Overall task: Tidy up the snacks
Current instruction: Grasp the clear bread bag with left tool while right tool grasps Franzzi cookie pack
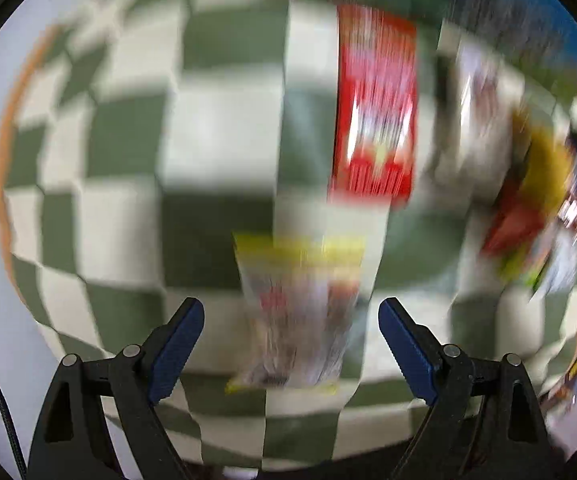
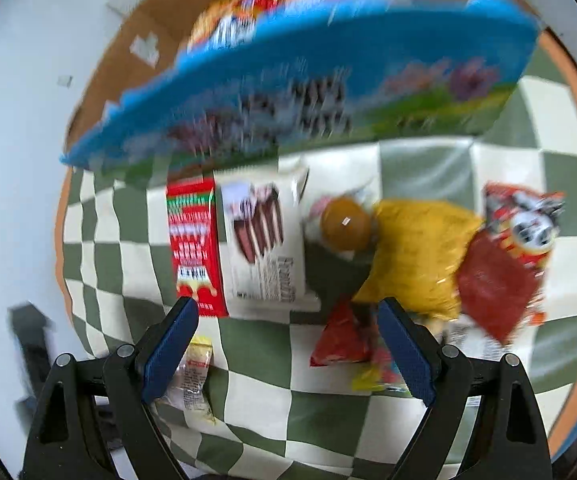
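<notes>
Both views are motion-blurred. My left gripper (image 1: 291, 312) is open above a clear snack bag with yellow edges (image 1: 296, 312) lying on the green-and-white checked cloth (image 1: 128, 160). A red box (image 1: 374, 120) lies beyond it. My right gripper (image 2: 288, 312) is open and empty over the cloth (image 2: 416, 168). In the right wrist view a red box (image 2: 194, 240) and a white wafer box (image 2: 264, 240) lie side by side, with a yellow bag (image 2: 416, 252), red bags (image 2: 496, 284) and a round brown lid (image 2: 344, 224) to the right. A large blue bag (image 2: 308, 92) hangs above them.
A cardboard box (image 2: 136, 64) holding snack packets (image 2: 240, 20) stands behind the blue bag. A small clear packet with yellow trim (image 2: 194, 380) lies by my right gripper's left finger. More bags (image 1: 536, 184) lie at the left view's right side.
</notes>
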Motion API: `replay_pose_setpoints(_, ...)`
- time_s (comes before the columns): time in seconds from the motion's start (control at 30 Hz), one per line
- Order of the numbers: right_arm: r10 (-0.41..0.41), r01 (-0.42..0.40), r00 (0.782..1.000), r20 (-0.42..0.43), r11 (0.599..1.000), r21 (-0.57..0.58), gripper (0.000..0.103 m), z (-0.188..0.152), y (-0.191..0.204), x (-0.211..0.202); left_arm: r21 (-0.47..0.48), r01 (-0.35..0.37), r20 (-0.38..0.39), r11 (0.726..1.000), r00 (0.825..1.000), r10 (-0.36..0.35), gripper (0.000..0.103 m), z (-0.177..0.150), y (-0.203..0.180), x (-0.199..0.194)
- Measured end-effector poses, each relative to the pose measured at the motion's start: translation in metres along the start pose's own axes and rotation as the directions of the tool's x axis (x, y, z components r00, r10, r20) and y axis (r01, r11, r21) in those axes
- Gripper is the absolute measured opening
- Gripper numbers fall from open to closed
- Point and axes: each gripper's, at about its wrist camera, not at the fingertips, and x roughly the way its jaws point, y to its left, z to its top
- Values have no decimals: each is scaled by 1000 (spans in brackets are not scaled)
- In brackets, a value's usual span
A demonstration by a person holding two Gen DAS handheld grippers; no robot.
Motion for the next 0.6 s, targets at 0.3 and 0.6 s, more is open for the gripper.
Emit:
replay_pose_setpoints(0.3, -35, 34, 999, -24, 999, -10, 93, 16, 19, 53, -163, 81, -25, 983, 996, -87, 55, 8, 13, 37)
replay_pose_setpoints(0.6, -45, 43, 994, -98, 999, -24, 60, 11, 21, 93, -192, 72, 17, 979, 997, -70, 56, 25, 8, 29)
